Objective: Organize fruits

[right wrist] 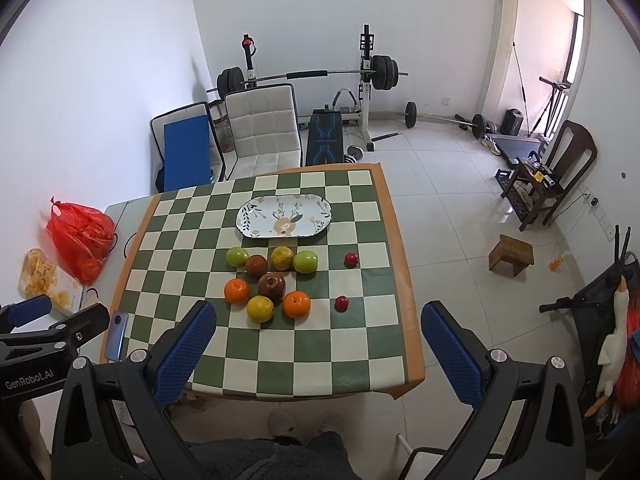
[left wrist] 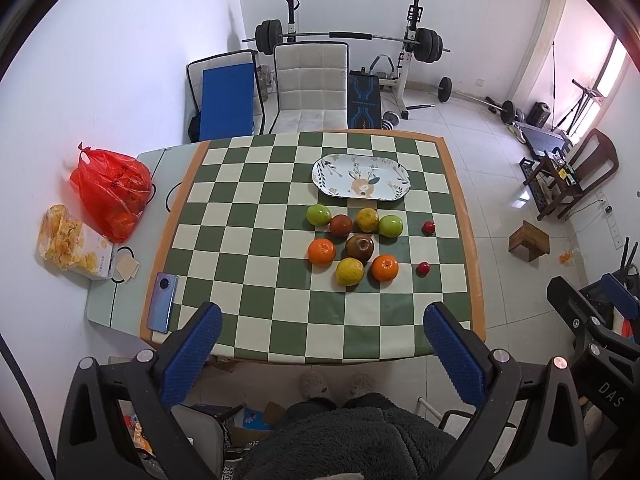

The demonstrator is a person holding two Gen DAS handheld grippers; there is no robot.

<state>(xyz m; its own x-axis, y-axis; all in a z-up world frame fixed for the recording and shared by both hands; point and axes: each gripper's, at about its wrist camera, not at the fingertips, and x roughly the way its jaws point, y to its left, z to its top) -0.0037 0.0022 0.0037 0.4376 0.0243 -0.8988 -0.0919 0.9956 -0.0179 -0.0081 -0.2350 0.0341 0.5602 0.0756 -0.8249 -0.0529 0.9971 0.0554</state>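
Observation:
Several fruits lie in a cluster on the checkered table [left wrist: 260, 320]: two green apples [left wrist: 318, 215], two oranges [left wrist: 321, 251], two yellow citrus [left wrist: 349, 271], a dark pomegranate [left wrist: 359, 247], a brown fruit [left wrist: 341, 225] and two small red fruits [left wrist: 423, 268]. An empty oval floral plate [left wrist: 361, 177] sits behind them. The cluster also shows in the right wrist view [right wrist: 272, 286], with the plate [right wrist: 285, 216] beyond it. My left gripper [left wrist: 322, 344] is open and empty, high above the table's near edge. My right gripper [right wrist: 318, 340] is open and empty, also above the near edge.
A phone [left wrist: 162, 302] lies at the table's left front corner. A red plastic bag [left wrist: 110, 192] and a box of chips [left wrist: 74, 244] sit on the side surface to the left. Chairs [left wrist: 310, 84] and a barbell rack stand behind the table. A wooden stool [left wrist: 528, 240] stands at right.

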